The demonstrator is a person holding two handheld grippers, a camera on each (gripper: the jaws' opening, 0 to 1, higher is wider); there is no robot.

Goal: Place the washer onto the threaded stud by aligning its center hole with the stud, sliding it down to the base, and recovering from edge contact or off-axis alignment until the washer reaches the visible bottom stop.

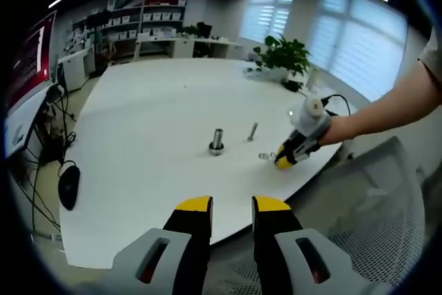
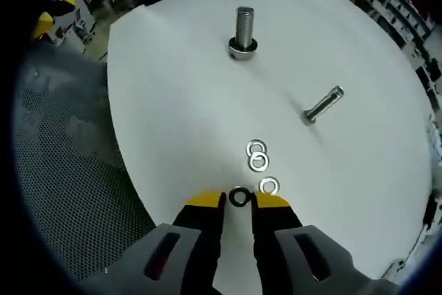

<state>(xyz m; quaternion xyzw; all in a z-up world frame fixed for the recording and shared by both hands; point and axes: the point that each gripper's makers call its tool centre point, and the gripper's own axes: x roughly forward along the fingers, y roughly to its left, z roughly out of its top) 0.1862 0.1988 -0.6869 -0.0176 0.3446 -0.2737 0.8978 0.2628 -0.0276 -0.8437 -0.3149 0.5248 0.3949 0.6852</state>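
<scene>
Reaching: right gripper (image 2: 239, 200) low over the white table (image 2: 173, 101), jaws narrow, a dark washer (image 2: 239, 197) between the yellow tips. Whether the tips are pressing on it or only flank it, I cannot tell.
Right gripper, from the left gripper view: right gripper (image 1: 282, 159) at the table's near edge, the person's hand (image 1: 324, 129) and forearm behind it.
Left gripper: left gripper (image 1: 232, 204) held off the table's near edge, jaws a narrow gap apart, nothing between them.
Washers: three silvery washers (image 2: 258, 162) lie flat in a short row just beyond the dark washer, on the side toward the threaded stud (image 2: 244, 29); the two farthest overlap or touch.
Stud: stands upright on a round base, well apart from the washers, threads bare, nothing on it.
Stud, from the left gripper view: threaded stud (image 1: 217, 140) upright near mid-table.
Loose bolt: loose bolt (image 2: 322, 106) lies on its side between the washers and the stud, off to one side.
Progress: early; pickup stage at best.
Done: gripper brought to a washer.
Left: secure the grip, lift, carry to the stud, centre the hole over the top, slide down to the base.
Risk: a thin, flat washer may slip from the tips.
</scene>
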